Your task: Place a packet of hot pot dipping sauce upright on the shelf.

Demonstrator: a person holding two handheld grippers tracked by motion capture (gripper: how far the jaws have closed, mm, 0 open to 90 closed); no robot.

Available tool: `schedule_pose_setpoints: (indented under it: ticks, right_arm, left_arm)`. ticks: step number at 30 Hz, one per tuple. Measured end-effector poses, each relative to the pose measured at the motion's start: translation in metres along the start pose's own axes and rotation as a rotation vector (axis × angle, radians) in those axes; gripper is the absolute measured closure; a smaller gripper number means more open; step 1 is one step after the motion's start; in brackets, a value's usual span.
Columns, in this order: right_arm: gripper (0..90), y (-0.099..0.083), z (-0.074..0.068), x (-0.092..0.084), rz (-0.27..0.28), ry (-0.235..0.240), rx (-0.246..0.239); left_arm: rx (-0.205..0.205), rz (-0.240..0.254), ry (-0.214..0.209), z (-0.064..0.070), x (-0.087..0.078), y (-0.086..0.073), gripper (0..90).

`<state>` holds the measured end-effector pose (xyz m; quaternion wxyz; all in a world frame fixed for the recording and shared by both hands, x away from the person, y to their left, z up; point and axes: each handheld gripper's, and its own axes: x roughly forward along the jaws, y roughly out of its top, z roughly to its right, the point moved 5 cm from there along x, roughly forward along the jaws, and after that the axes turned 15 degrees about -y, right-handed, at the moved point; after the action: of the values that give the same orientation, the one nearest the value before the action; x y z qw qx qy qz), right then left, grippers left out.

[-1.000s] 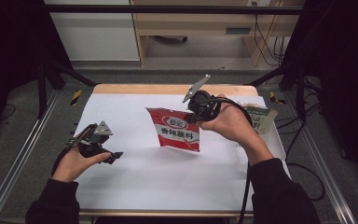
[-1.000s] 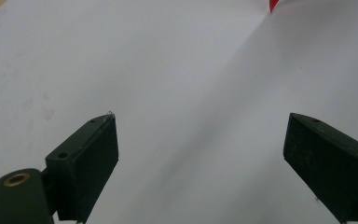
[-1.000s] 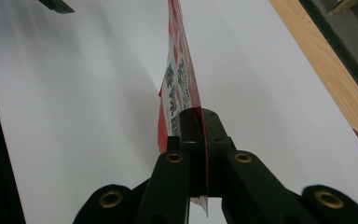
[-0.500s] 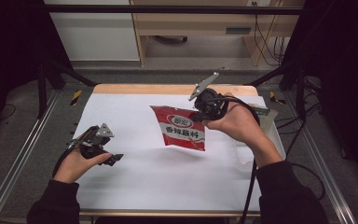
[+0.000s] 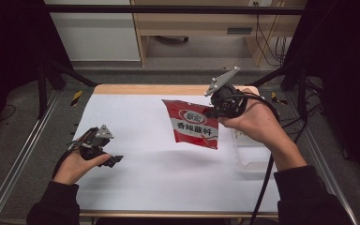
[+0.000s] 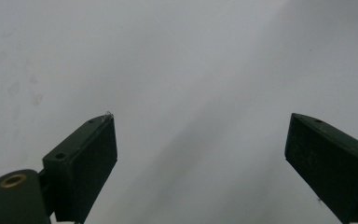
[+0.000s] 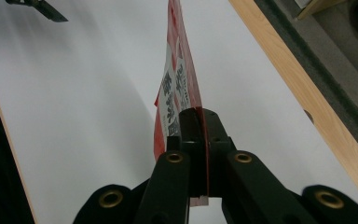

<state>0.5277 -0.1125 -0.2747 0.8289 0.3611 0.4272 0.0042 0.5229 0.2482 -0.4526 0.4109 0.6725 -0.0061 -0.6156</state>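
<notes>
**Sauce packet pinched by its edge and lifted off the sheet**

My right gripper (image 5: 212, 112) has its jaws clamped hard on one edge of the red seasoning packet (image 5: 194, 125). In the right gripper view the thin film of the packet (image 7: 179, 88) runs straight out from between the pads, edge-on, so I judge the grip sits on the flat seam rather than on the filled belly. That suits a soft pouch: squeezing the seam gives a firm hold without crushing the contents.

The packet hangs in the air over the far right part of the white table sheet (image 5: 136, 117), tilted, its lower corner free and casting a soft shadow beneath. It touches nothing but my jaws. Just beside my right hand, at the right edge of the sheet, sits a clear plastic container (image 5: 251, 157); I would guess the packet is meant for it, which is why I carry it on that side.

My left gripper (image 5: 115, 159) rests low near the near left corner of the sheet, jaws standing wide apart with nothing between them, the pale surface (image 6: 177, 70) beyond. It idles there, out of the way.
</notes>
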Motion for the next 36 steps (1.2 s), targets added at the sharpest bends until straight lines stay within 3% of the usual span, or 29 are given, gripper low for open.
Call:
schedule_pose_setpoints:
  ticks: [17, 36]
  right_arm:
    - [90.0, -0.011, 0.033, -0.031, 0.0, -0.061, 0.04]
    - [90.0, -0.043, 0.061, -0.055, -0.006, -0.114, 0.1]
  left_arm:
    - [-0.007, -0.009, -0.005, -0.002, 0.002, -0.003, 9.0]
    - [-0.01, -0.005, -0.008, -0.002, 0.0, -0.004, 8.7]
